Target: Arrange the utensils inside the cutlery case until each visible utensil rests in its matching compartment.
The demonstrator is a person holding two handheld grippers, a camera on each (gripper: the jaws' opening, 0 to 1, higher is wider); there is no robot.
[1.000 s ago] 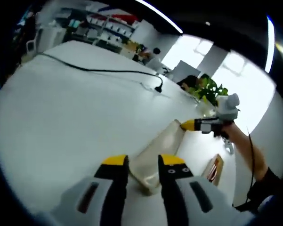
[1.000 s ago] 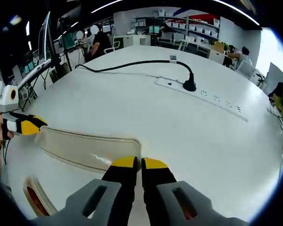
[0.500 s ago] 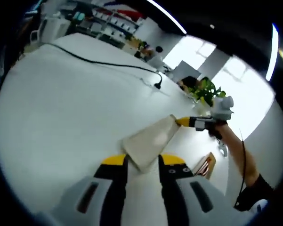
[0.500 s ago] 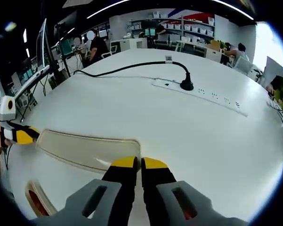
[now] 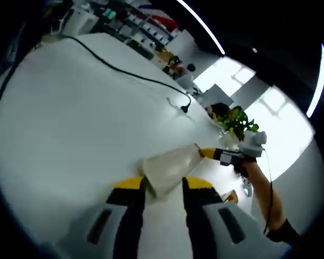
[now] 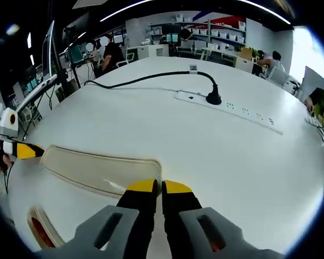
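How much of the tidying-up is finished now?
Not much looks done yet. In hand: the left tool and the right tool each grip one end of the beige case piece, over the white table. A second piece with a red inside lies nearby. Left: sorting every utensil into its compartment. I cannot tell whether any is sorted.

far table (image 6: 167,129): bare, open passage
power strip (image 6: 232,110): far right, with black cable (image 6: 145,78)
beige lid (image 6: 100,170): blocks the near left, between both grippers
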